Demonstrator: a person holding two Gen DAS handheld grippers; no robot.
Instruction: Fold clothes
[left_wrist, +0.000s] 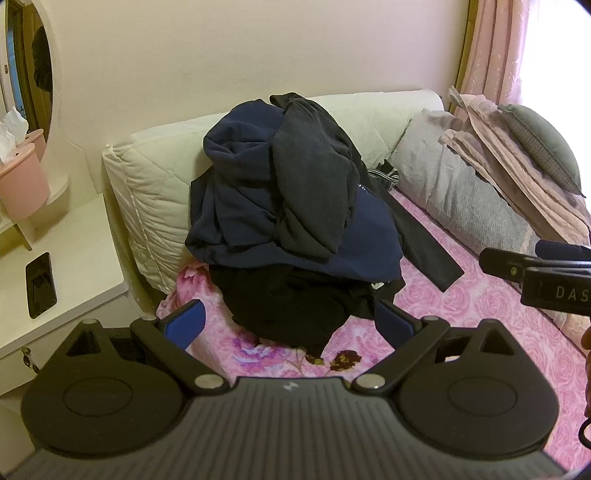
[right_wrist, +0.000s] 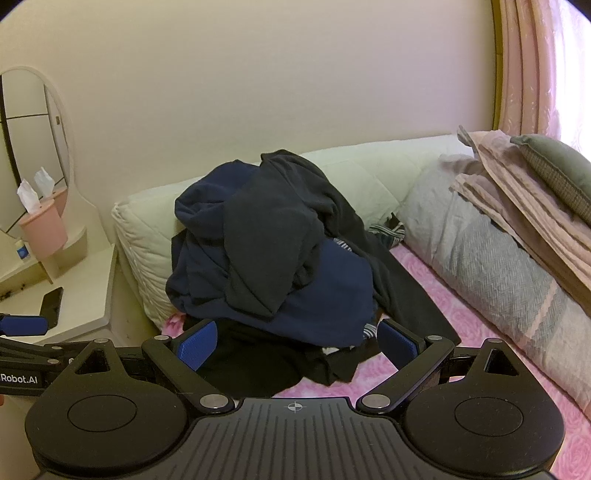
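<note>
Ahead of both tools (left_wrist: 291, 323): clothes pile (left_wrist: 291, 206).

My finger pads (left_wrist: 186, 321) blue, on black arms. Clothes pile (left_wrist: 288, 206): navy top, charcoal piece over it, black garment beneath. Bedsheet (left_wrist: 480, 314) under pile pink, rose pattern. Headboard cushion (left_wrist: 147, 184) behind pile cream, quilted. Right of pile, pillow (right_wrist: 491, 266) grey herringbone. Left of pile, tissue holder (right_wrist: 42, 230) pink.

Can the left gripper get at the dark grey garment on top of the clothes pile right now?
Probably yes. The left gripper is open and faces the pile; the dark grey garment lies on top, uncovered. Nothing stands between, though it must rise over the black garment in front.
</note>
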